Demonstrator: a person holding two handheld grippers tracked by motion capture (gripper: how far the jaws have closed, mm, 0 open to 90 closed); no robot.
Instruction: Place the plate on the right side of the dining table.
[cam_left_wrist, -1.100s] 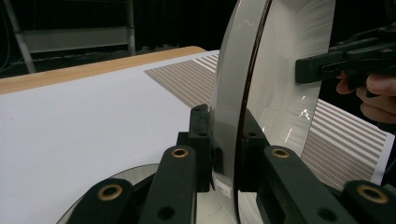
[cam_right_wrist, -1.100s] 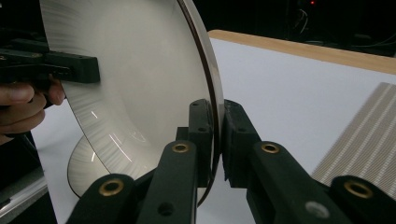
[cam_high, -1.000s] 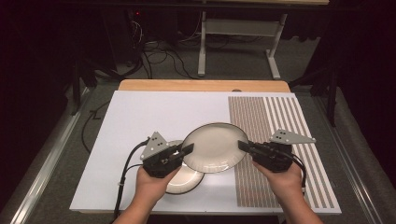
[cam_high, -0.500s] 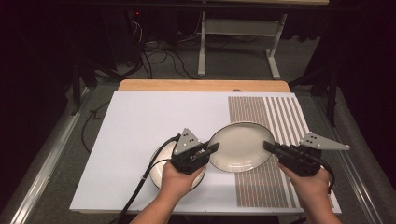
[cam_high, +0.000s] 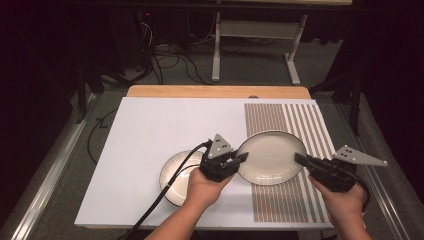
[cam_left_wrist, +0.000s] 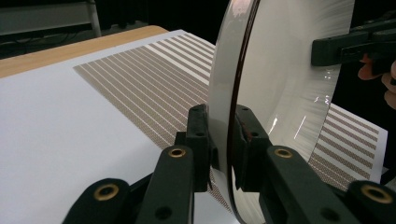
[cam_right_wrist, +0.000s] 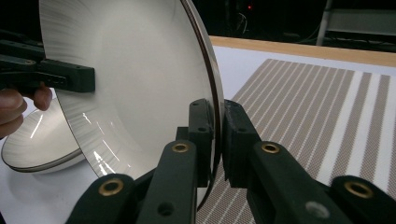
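Plate (cam_high: 272, 157) is clamped at opposite rims by left gripper (cam_high: 239, 161) and right gripper (cam_high: 301, 160).

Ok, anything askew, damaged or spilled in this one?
Nothing stands out. The left gripper and right gripper each clamp an opposite rim of the white plate, carried above the striped mat. A second plate lies flat on the white board. No chips or spills visible.

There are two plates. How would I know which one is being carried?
Look at the striped mat on the right side of the white table. The carried plate hangs above its near part, pinched at opposite rims by the left gripper and right gripper. The other plate lies flat on plain white.
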